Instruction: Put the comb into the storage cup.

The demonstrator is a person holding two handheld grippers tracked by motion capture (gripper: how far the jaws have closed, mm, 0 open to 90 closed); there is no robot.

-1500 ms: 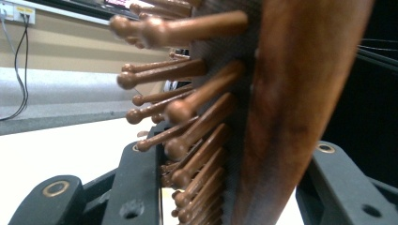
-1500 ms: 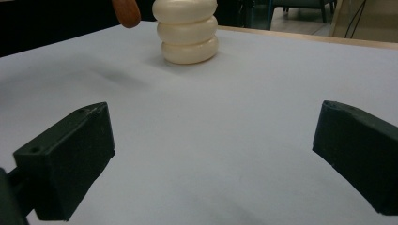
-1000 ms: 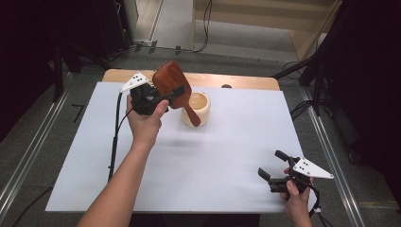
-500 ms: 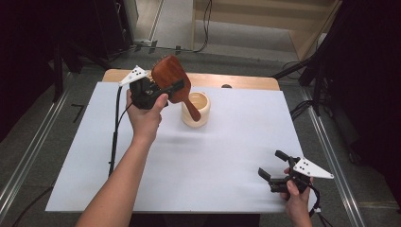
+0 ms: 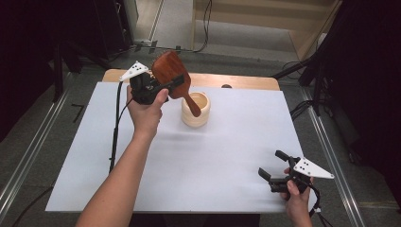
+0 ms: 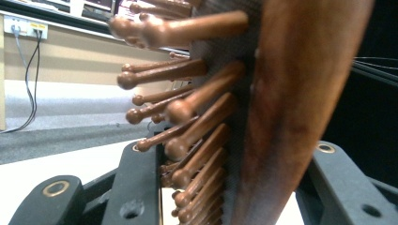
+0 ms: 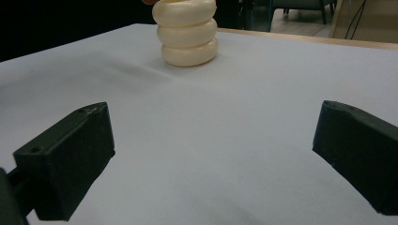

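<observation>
Seemingly the job is to stand the brush (image 5: pixel 171 75) in the cup (image 5: pixel 196 109). From the high view, the left gripper (image 5: pixel 158 87) grips the brush head at the far left of the table (image 5: pixel 227 156), handle tilted down with its tip at the cup's mouth, so seating and release are left. The right gripper (image 5: pixel 275 166) waits near right, jaws wide and empty.

Left gripper view: jaws clamp the brush (image 6: pixel 263 117) head, bristles pointing left.

Right gripper view: wide jaws frame bare table (image 7: pixel 225 154); the ribbed cup (image 7: pixel 187 33) stands far off.
</observation>
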